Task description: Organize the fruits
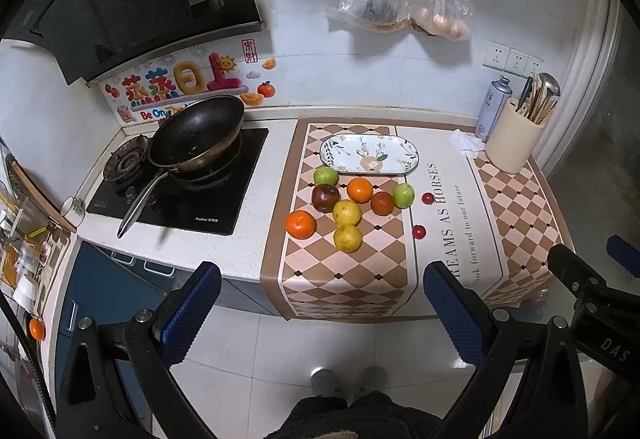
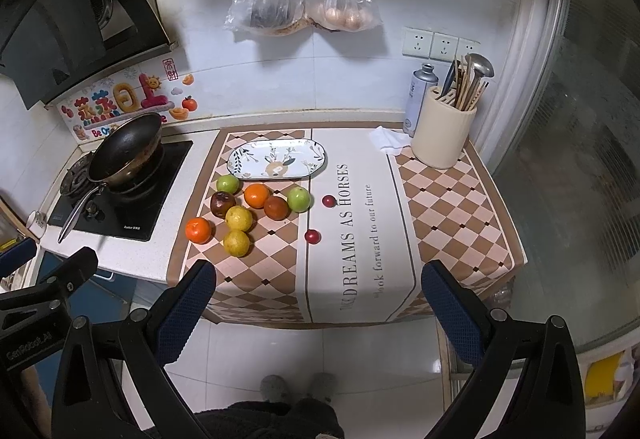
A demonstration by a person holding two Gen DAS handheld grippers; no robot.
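We hold our left gripper (image 1: pixel 322 303) and right gripper (image 2: pixel 318 303) spread wide and empty, back from the counter edge. The fruits (image 1: pixel 348 205) cluster on the checkered mat (image 1: pixel 348 271), loose, just at six o'clock of the oval floral plate (image 1: pixel 404 147). Two small red fruits (image 2: pixel 328 201) lie at the cluster's three o'clock. A wok (image 1: pixel 196 133) sits at the plate's nine o'clock.

Fruit cluster (image 2: pixel 248 211) crowds the mat just in front of the oval plate (image 2: pixel 276 159), while bare mat (image 2: pixel 440 223) lies to the plate's right, bounded by the utensil holder (image 2: pixel 442 135) at the back corner.
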